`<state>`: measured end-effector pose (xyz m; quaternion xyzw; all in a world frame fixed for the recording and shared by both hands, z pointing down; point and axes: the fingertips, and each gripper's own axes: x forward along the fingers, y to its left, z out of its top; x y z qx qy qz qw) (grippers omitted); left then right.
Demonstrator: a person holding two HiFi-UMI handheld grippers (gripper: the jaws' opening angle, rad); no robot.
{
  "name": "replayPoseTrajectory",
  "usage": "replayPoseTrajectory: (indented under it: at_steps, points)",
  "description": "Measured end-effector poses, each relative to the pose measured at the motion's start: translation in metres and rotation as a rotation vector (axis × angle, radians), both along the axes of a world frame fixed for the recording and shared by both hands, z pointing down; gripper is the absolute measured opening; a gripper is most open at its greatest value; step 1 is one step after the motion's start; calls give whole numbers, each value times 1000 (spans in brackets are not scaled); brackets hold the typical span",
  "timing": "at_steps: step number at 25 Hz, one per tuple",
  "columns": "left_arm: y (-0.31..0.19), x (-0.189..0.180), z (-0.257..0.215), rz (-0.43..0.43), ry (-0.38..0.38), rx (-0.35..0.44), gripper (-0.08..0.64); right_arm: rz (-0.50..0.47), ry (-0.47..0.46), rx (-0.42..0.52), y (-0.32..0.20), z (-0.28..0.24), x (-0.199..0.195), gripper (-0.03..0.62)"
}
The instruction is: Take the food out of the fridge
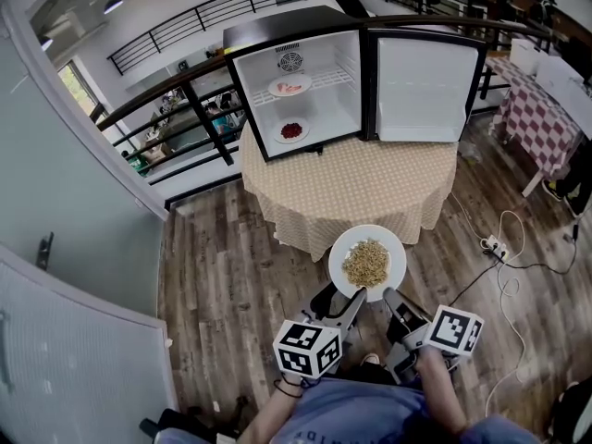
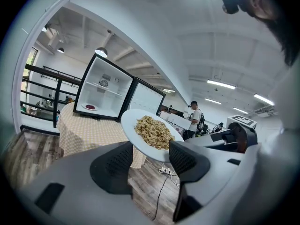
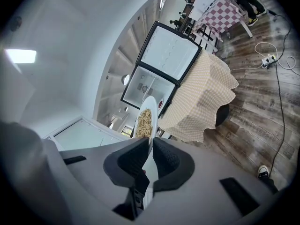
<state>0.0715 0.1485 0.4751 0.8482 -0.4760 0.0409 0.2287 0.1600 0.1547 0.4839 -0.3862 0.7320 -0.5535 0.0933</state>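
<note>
1. The white plate (image 1: 390, 241), heaped with pale noodles (image 1: 366, 263), hangs in the air over the wooden floor (image 1: 222, 266). It is just in front of the round table (image 1: 370, 178) and well apart from the fridge (image 1: 287, 28).
2. The right gripper (image 3: 151, 156) has its 2 jaws pinched narrow on the near rim of the plate. In the right gripper view the plate stands edge-on between the pads.
3. The left gripper (image 2: 149, 161) has its jaws spread wide with nothing clamped. The plate's lower rim shows in the gap just beyond them. Whether either pad touches the rim is hard to tell.
4. The fridge stands on the table's checked cloth with its door (image 1: 425, 91) swung fully open to the right.
5. 2 small plates are inside: 1 with pinkish food (image 1: 289, 87) on the wire shelf, 1 with red food (image 1: 291, 131) on the bottom.
6. A power strip (image 1: 493, 245) with white cables lies on the floor to the right.
</note>
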Motion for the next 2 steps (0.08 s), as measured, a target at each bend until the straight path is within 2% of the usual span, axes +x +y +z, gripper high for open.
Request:
replayPoseTrajectory:
  at_steps: [2]
  points:
    - [1, 3, 0, 0, -4, 1, 238, -2, -8, -1, 1, 1, 2, 35]
